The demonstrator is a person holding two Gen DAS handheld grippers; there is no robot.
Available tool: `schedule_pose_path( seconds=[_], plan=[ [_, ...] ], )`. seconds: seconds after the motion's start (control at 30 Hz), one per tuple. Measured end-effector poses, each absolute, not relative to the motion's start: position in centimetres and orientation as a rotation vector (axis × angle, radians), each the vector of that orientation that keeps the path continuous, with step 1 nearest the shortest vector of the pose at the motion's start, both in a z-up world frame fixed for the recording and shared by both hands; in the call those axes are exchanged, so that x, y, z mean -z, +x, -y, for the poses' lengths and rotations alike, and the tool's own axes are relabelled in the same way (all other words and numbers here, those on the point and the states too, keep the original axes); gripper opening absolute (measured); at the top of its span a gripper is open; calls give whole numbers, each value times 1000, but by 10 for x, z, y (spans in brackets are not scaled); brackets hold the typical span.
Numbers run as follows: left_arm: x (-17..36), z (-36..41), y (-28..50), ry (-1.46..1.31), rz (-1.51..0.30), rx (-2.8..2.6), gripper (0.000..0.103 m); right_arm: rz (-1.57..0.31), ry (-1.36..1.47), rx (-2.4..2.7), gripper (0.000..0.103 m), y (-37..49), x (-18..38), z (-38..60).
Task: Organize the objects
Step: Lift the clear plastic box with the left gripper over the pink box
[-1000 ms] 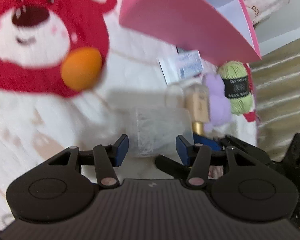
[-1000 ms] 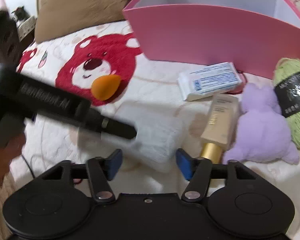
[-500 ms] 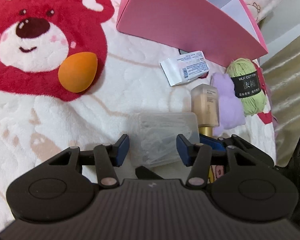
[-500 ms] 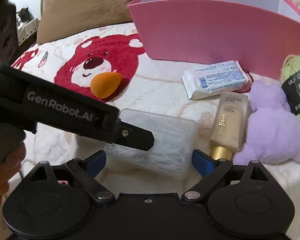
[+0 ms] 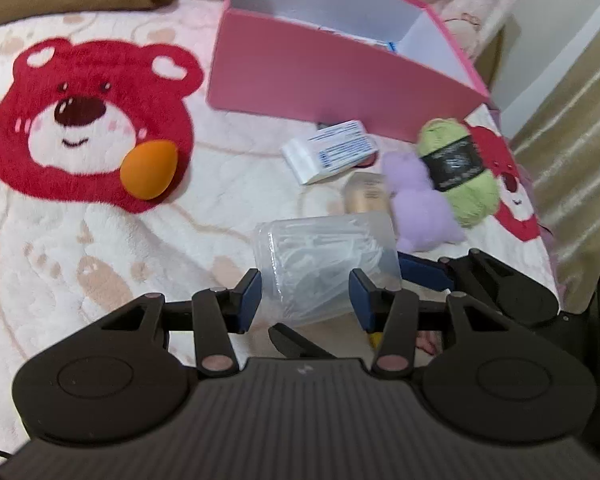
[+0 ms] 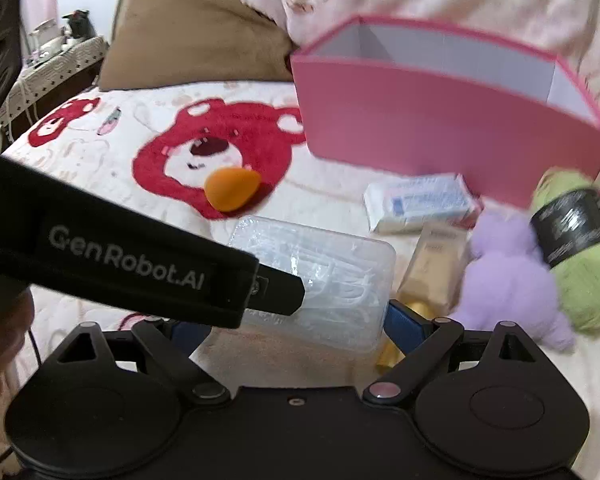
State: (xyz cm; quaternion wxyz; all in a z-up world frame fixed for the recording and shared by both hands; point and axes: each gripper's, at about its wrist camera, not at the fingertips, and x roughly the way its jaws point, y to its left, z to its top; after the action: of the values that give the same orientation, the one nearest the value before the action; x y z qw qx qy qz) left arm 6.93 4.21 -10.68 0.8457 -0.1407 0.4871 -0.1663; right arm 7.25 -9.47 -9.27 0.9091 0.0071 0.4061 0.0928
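In the left wrist view, the smooth egg-shaped orange sponge (image 5: 150,168) lies at the left on the fluffy blanket (image 5: 80,248). At the lower centre my left gripper (image 5: 306,296) has just been closing and, I judge, grasps the clear plastic box (image 5: 324,256), hard and slippery with rounded corners. I should keep it level and carry it up to the stiff pink box (image 5: 340,84) at the upper centre. My right gripper (image 6: 296,324) has just been opening and holds nothing.

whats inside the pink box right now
From the left wrist view, the pink box shows white inner walls and a bit of something white and blue poking above the front wall. That wall hides the box floor, so any other contents cannot be seen.
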Motion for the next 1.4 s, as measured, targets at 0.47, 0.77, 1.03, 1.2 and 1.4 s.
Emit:
schedule_pose_path(
  seconds=[0.47,0.77,1.03,1.2,1.4],
  plan=[
    [8,-11,67,-240,-917,412,46,-730,-72,-197,94,65,-2,131],
    [-52,16,110,-158,-877,426,46,-693,-45,-184,94,93,-52,176],
    [-52,26,186,-242,-955,447,47,-762,-86,-156,94,152,-60,208],
    [-26,23,236,-384,-1031,418,47,-855,-39,-150,94,201,-44,228],
    [5,26,275,-422,-1091,385,47,-945,39,-153,93,240,-17,243]
  ],
)
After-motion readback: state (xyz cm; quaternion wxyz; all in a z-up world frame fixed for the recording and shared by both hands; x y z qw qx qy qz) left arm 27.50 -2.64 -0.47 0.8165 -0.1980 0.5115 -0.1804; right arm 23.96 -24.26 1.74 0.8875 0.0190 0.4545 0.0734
